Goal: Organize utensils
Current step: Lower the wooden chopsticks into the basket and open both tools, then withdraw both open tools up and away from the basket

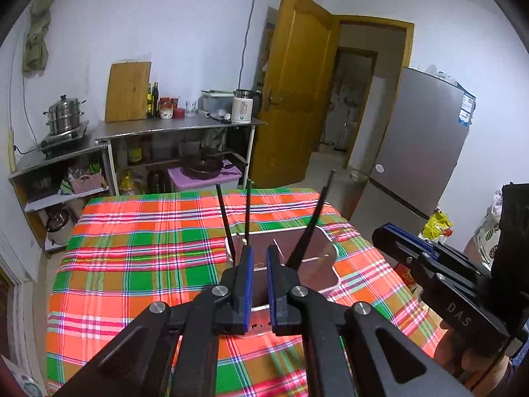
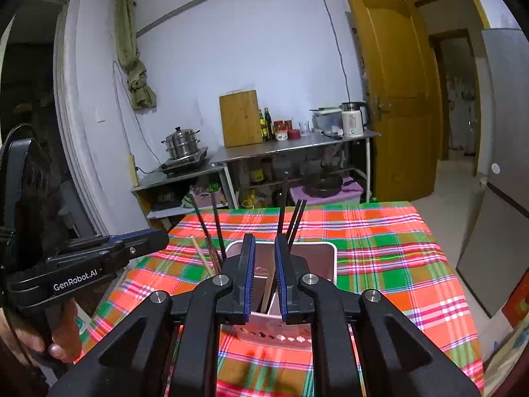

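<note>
Sorting looks nearly finished. Utensil holder [image 2: 281, 258] stands on the plaid tablecloth [image 2: 380, 248], directly ahead of and below both sets of jaws. Black chopsticks [image 1: 305, 231] already stand upright in it; a pale wooden one [image 2: 201, 254] leans left of the right gripper's jaws. Left gripper [image 1: 260, 284]: narrow gap, nothing between the pads. Right gripper [image 2: 265, 278]: slightly parted, empty. Probable next move: check for stray utensils, or withdraw.

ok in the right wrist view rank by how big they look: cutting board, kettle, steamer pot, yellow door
1. yellow door
2. cutting board
3. steamer pot and kettle look about alike, so no ranking between them.
All four stand far back at similar depth, so apparent order is fairly trustworthy.
</note>
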